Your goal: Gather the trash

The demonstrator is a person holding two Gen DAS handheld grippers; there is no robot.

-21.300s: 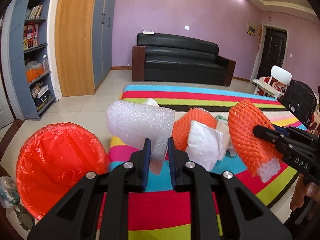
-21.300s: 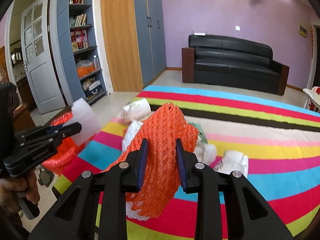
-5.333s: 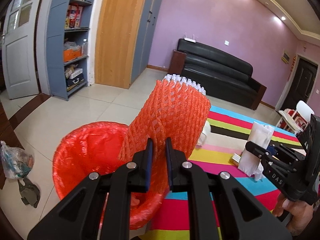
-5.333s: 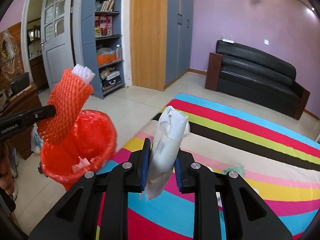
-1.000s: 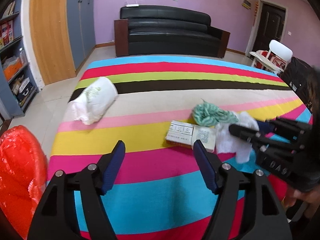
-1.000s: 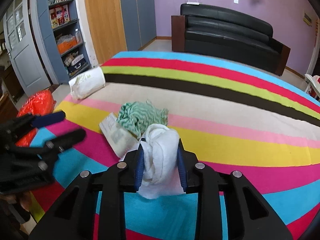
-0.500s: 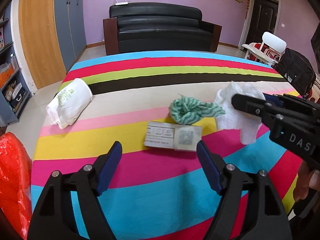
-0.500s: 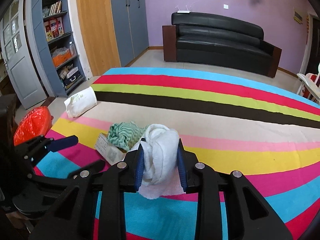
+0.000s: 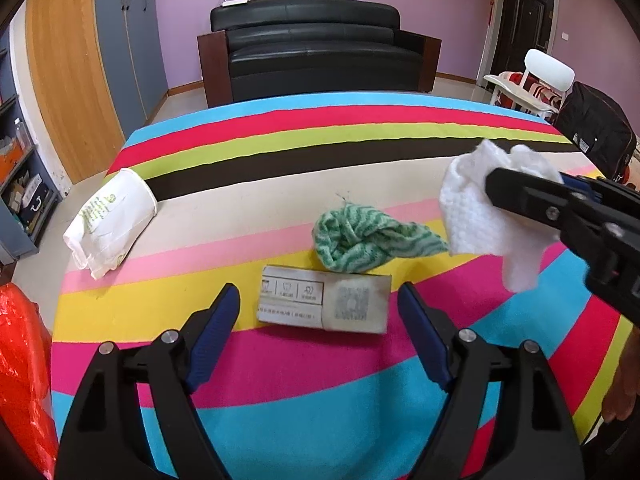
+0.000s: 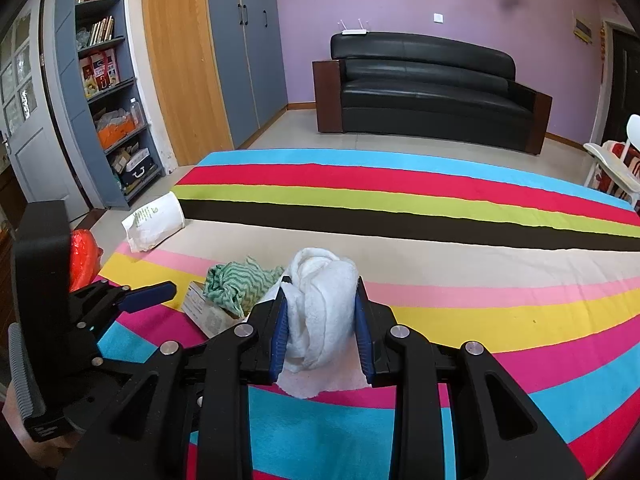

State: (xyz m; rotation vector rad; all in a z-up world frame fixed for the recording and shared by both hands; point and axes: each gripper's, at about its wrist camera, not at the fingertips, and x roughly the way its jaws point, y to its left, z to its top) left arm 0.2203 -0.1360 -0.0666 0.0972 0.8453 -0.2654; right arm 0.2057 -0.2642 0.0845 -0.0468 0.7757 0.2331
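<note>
Two grippers: left (image 9: pixel 319 304) jaws spread over printed box (image 9: pixel 324 304); right (image 10: pixel 320 312) clamps white tissue (image 10: pixel 320 300).

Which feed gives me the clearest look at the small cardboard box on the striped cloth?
The left wrist view: the cardboard box lies whole between the open left hand-held gripper fingers, printed top readable. The right wrist view shows only a corner, hidden partly behind the green cloth.
</note>
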